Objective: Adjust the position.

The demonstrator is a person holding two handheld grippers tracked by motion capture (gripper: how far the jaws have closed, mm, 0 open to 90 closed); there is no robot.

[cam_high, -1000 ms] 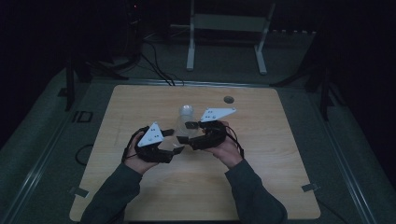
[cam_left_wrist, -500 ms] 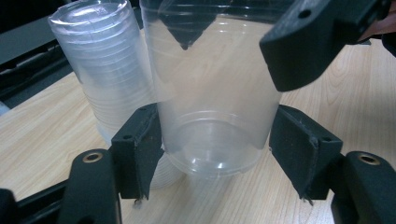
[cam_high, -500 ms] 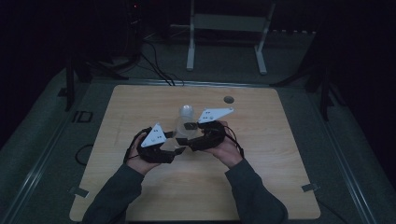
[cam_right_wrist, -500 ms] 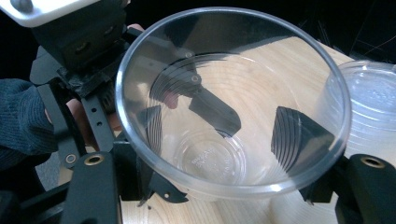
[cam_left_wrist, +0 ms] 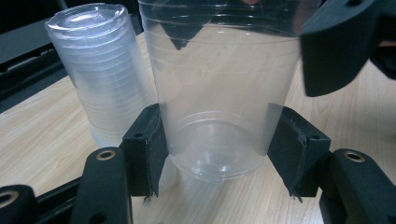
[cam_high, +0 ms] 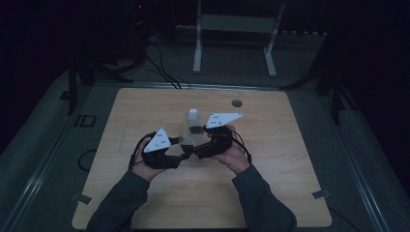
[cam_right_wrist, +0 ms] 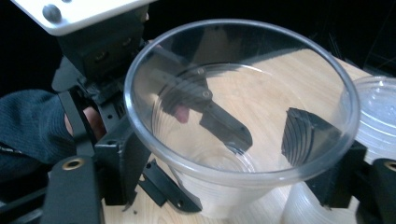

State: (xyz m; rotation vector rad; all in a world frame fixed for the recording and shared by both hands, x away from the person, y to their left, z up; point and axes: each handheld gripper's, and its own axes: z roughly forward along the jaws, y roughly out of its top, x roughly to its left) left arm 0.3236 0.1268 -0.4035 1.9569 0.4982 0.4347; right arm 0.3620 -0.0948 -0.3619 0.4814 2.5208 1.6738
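Worktop (cam_high: 270, 193): pale wood-grain board with rounded corners, set on a grey floor.
Cup stack (cam_left_wrist: 100, 79): clear plastic cups, nested and upside down, standing directly on the worktop near its middle.
Dark disc (cam_high: 236, 103): small, round, at the far edge; whether hole or object, cannot tell.

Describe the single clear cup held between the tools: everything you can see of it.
The clear cup is thin see-through plastic, tapered, with faint rings around its wall and a rolled rim. It stands upright, mouth up and empty, just off the table. The left tool, whose jaws have just been closing, presses both pads on its lower wall. The right tool straddles it just below the rim, jaws just opening. A stack of upturned cups stands beside it.
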